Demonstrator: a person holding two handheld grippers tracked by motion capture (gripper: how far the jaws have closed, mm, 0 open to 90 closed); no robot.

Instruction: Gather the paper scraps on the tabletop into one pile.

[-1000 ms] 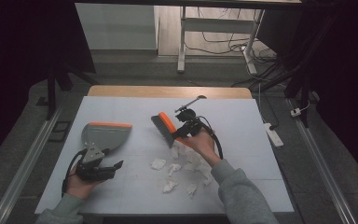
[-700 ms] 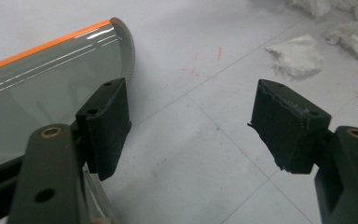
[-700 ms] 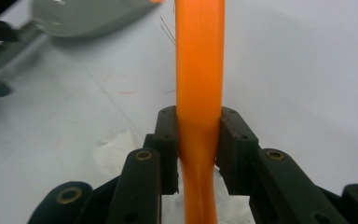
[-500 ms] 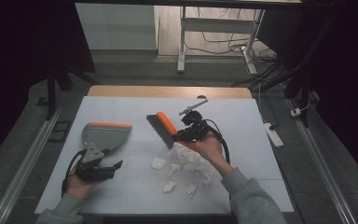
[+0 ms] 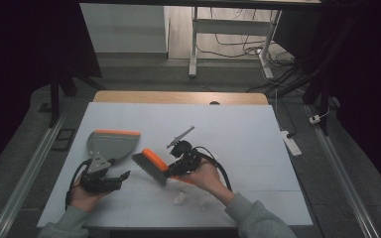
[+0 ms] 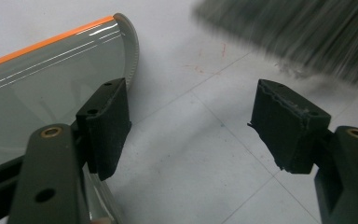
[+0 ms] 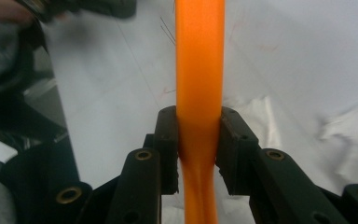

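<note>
Now: brush [image 5: 151,166], orange handle, grey bristles, clamped between right gripper [image 7: 199,140] fingers, bristles on white surface [image 5: 238,129] ahead of left gripper [image 6: 191,130]. Left fingers apart, nothing between; grey dustpan [image 5: 110,144], orange edge, just beside left finger. Crumpled paper scraps [image 5: 180,198] near right hand. Both forearms low over surface.

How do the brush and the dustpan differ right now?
The brush is held up by its orange handle in the right gripper, while the dustpan lies flat on the table, beside the open left gripper. The brush has dark bristles; the dustpan is a smooth grey scoop. Both carry orange trim.
</note>
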